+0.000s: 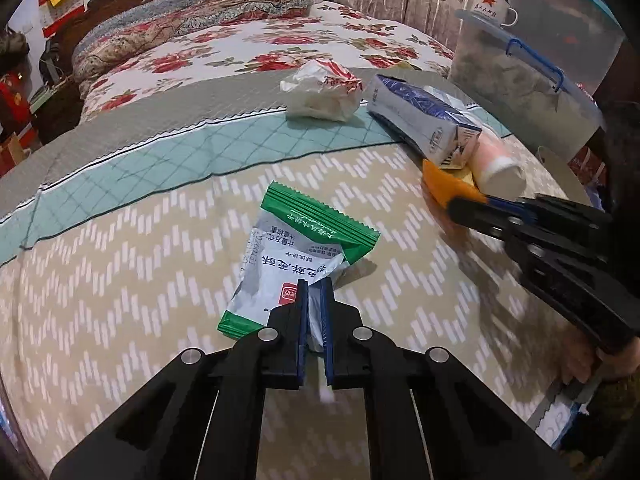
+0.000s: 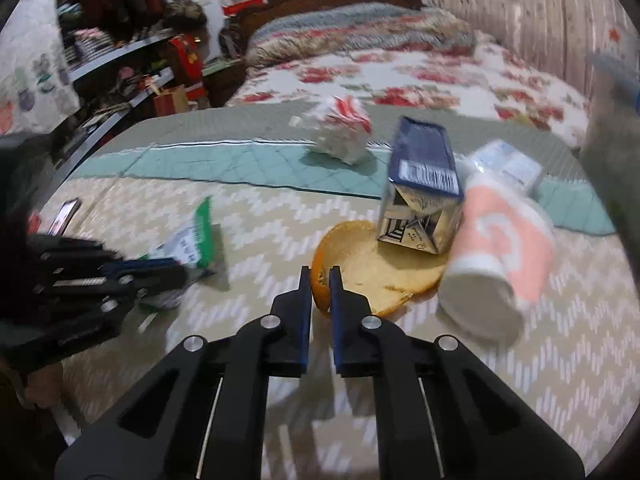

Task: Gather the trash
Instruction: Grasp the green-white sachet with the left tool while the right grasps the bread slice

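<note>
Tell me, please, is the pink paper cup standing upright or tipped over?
Tipped over. The cup lies on its side on the bed cover, its white base facing the right camera, beside the carton.

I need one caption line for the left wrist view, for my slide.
Left gripper shut on a green-and-white snack wrapper on the bed; right gripper pinches orange peel beside a carton.

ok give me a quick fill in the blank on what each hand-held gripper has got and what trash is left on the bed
1. The left hand-held gripper is shut on the green and white ____.
2. The right hand-held gripper pinches the rim of an orange ____.
3. The blue milk carton lies beside a pink paper ____.
4. The crumpled white wrapper lies ____ of either gripper.

Missing: wrapper; peel; cup; clear
</note>
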`<action>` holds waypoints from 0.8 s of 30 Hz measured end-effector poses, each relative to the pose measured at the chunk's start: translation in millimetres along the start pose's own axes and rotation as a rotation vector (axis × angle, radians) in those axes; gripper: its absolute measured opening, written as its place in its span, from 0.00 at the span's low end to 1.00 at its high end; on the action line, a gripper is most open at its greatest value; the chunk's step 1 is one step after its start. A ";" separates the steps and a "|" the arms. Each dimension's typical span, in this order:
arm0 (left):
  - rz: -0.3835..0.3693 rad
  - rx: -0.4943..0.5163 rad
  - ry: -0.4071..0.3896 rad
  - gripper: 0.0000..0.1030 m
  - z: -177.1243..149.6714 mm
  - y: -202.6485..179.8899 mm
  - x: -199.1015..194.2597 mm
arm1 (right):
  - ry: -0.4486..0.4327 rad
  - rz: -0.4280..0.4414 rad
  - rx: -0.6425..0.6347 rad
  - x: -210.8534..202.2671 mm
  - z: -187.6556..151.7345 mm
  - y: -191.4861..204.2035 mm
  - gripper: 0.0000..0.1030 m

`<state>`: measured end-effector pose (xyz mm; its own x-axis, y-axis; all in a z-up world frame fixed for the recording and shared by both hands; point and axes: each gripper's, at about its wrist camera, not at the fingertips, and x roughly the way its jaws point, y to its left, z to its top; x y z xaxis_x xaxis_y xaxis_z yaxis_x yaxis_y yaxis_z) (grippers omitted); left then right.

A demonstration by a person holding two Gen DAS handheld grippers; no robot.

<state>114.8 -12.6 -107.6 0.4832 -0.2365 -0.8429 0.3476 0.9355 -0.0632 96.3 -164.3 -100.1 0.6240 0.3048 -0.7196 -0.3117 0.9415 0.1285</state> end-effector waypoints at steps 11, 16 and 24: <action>-0.103 -0.095 0.008 0.05 -34.2 14.7 -25.5 | 0.091 0.213 -0.055 -58.3 -66.6 41.8 0.13; -0.133 -0.115 0.012 0.05 -38.2 11.9 -28.8 | 0.092 0.322 0.163 -64.1 -82.0 14.3 0.76; -0.217 -0.085 -0.001 0.05 -36.7 -7.5 -45.9 | -0.013 0.265 0.285 -94.5 -80.0 -26.8 0.65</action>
<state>60.5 0.9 -88.1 0.4057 -0.4349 -0.8039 0.3745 0.8814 -0.2878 -11.6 -229.8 -90.1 0.5582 0.5430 -0.6273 -0.2529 0.8315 0.4947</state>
